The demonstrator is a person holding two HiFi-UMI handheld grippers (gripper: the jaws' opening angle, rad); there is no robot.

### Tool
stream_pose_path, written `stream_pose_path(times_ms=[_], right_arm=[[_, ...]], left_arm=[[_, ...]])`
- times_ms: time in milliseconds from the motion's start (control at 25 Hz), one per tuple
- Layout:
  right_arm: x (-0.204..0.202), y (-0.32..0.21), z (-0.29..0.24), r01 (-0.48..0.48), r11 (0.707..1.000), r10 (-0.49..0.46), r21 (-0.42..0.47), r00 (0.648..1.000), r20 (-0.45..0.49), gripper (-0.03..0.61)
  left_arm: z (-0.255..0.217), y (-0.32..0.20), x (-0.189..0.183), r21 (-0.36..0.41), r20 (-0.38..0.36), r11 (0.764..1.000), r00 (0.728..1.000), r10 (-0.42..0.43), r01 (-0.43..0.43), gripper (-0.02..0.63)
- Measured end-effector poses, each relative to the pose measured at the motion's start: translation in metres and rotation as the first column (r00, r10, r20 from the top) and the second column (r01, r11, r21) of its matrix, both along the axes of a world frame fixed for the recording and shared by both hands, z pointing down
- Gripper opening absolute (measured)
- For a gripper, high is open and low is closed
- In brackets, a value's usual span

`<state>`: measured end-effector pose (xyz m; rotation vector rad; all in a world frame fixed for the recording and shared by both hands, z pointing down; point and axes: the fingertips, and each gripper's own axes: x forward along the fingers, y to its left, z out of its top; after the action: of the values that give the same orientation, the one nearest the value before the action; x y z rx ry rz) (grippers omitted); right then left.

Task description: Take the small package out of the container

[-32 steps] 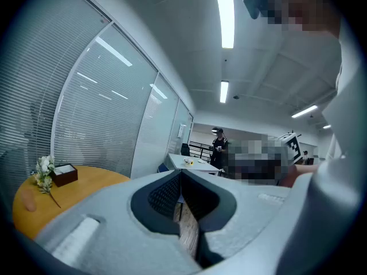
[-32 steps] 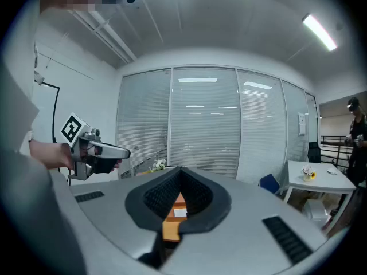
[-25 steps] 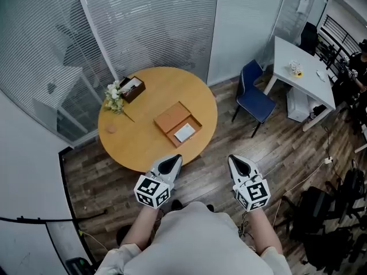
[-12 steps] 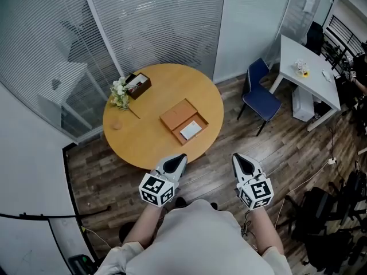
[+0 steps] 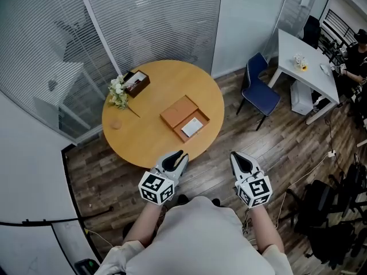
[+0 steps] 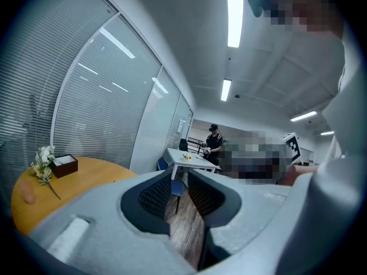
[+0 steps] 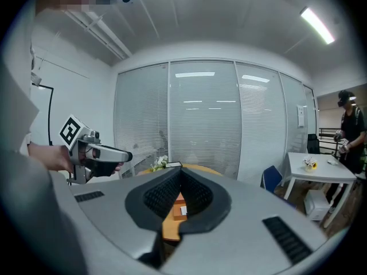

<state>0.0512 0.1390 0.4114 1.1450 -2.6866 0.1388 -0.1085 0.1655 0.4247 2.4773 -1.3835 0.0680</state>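
Right gripper (image 7: 179, 175), jaws together, toward container (image 5: 202, 118)

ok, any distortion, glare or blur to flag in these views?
Head view: sharp and evenly lit; the container and small package on the round table read clearly. Left gripper view: heavy fisheye, dark corners, ceiling light blown out, mosaic patches. Right gripper view: same fisheye and vignette, ceiling strip glares.

We see the white small package (image 5: 192, 127) lying in the open container (image 5: 202, 118) on the round tabletop (image 5: 146, 142), flowers (image 5: 117, 90) near its far edge.
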Motion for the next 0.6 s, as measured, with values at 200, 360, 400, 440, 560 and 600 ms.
stream_pose_path(times_ms=[200, 360, 400, 440, 560, 600], right_arm=[[-0.011, 0.003, 0.001, -0.026, 1.0, 0.026, -0.003, 1.0, -0.013, 0.003], [-0.021, 0.009, 0.006, -0.048, 0.999, 0.048, -0.004, 0.998, -0.027, 0.003], [-0.023, 0.01, 0.008, -0.053, 0.999, 0.052, -0.004, 0.998, -0.033, 0.004], [-0.026, 0.012, 0.009, -0.057, 0.998, 0.057, -0.004, 0.998, -0.039, 0.004], [-0.031, 0.016, 0.014, -0.071, 0.997, 0.071, -0.009, 0.996, -0.048, 0.004], [-0.032, 0.017, 0.015, -0.075, 0.997, 0.075, -0.01, 0.996, -0.05, 0.004]], left_arm=[[0.003, -0.001, -0.011, -0.009, -0.016, 1.0, 0.999, 0.027, -0.028, 0.146], [0.011, 0.002, -0.02, -0.019, -0.027, 0.999, 0.998, 0.05, -0.051, 0.155], [0.013, 0.002, -0.023, -0.022, -0.029, 0.998, 0.998, 0.056, -0.056, 0.155], [0.015, 0.003, -0.025, -0.025, -0.032, 0.998, 0.998, 0.061, -0.061, 0.155], [0.02, 0.005, -0.031, -0.032, -0.037, 0.997, 0.997, 0.074, -0.076, 0.155], [0.021, 0.005, -0.033, -0.034, -0.037, 0.996, 0.996, 0.078, -0.08, 0.155]])
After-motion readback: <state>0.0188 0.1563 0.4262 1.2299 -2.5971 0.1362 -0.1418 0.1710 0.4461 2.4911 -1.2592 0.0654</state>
